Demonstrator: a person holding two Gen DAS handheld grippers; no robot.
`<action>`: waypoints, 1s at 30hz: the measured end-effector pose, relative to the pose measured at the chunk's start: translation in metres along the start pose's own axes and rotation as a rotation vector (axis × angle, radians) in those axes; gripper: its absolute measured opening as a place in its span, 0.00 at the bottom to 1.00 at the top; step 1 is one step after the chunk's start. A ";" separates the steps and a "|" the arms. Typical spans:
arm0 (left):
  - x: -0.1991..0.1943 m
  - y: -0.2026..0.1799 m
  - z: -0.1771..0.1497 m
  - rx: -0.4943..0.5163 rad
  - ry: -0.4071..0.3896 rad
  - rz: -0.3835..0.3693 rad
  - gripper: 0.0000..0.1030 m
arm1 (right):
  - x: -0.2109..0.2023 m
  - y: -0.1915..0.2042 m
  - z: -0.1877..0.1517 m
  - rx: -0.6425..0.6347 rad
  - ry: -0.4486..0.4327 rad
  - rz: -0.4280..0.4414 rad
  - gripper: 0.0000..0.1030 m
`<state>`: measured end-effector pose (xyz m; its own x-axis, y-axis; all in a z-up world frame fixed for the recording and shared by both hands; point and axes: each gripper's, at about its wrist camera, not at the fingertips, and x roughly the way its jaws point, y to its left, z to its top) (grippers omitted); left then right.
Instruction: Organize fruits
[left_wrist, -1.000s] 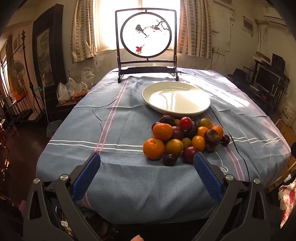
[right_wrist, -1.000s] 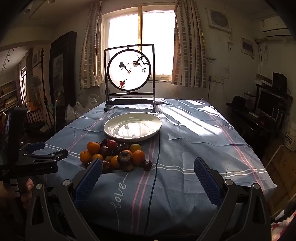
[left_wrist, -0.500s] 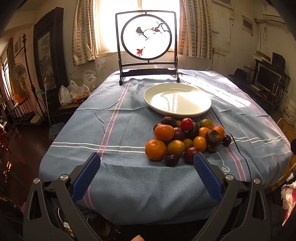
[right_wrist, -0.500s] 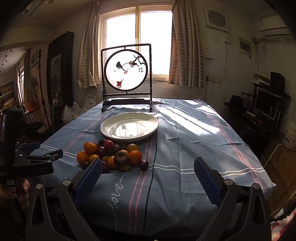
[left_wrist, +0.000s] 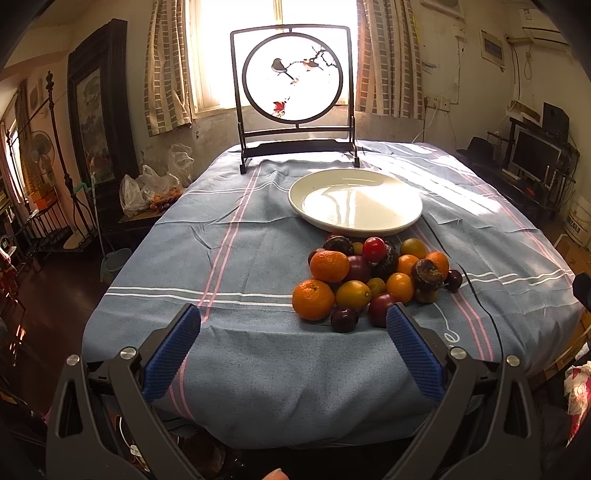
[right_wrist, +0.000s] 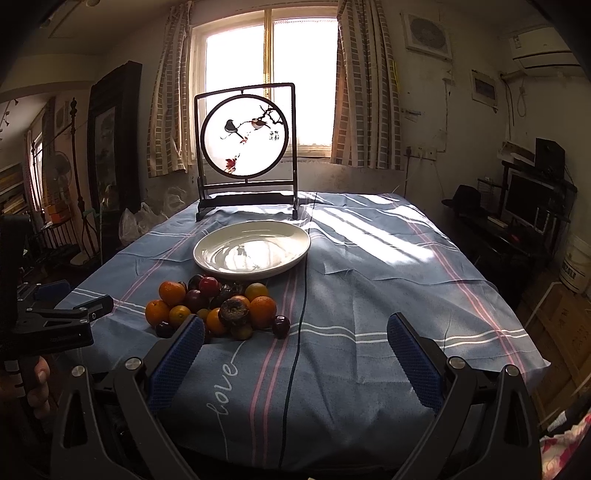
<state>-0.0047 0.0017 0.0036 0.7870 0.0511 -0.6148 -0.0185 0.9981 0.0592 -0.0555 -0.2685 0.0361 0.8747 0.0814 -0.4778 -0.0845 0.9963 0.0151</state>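
1. Left hand-held gripper (left_wrist: 293, 317) sits at the near table edge, blue pads spread wide, nothing between them; its right pad overlaps the nearest fruit in its own view. It also shows at the left edge of the right wrist view, held by a hand (right_wrist: 37, 384).
2. Right hand-held gripper (right_wrist: 295, 326) is also spread wide and empty, low over the near edge; its left pad overlaps the front of the pile in that view.
3. Table (left_wrist: 236, 258) is covered with a blue cloth with pink and white stripes; the word "love" is stitched near the front.
4. Black cable (right_wrist: 301, 321) runs from the near edge toward the far end, passing just right of the fruit.
5. Fruit pile (left_wrist: 376, 280) lies on the cloth, not on the plate: oranges, small orange and yellow citrus, dark plums, one red round fruit, and a brown wrinkled fruit on the right side.
6. Biggest orange (left_wrist: 313, 299) is at the front left of the pile, a dark plum (left_wrist: 344, 319) just beside it.
7. White plate (left_wrist: 354, 201) sits just behind the pile, empty, glossy with window glare.
8. Round bird screen (left_wrist: 293, 79) in a dark frame stands upright at the far end.
9. Bright window with checked curtains behind it.
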 end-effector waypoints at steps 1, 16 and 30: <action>0.000 0.000 0.000 0.000 -0.001 0.001 0.96 | 0.000 0.000 0.000 0.000 0.000 0.001 0.96; -0.001 0.001 0.001 0.003 -0.002 0.002 0.96 | 0.002 0.004 -0.003 -0.006 0.002 0.004 0.96; -0.001 0.001 0.000 0.003 -0.004 0.003 0.96 | 0.002 0.004 -0.003 -0.006 0.001 0.003 0.96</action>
<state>-0.0057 0.0025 0.0048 0.7897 0.0540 -0.6112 -0.0189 0.9978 0.0637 -0.0557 -0.2643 0.0332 0.8739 0.0843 -0.4787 -0.0898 0.9959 0.0114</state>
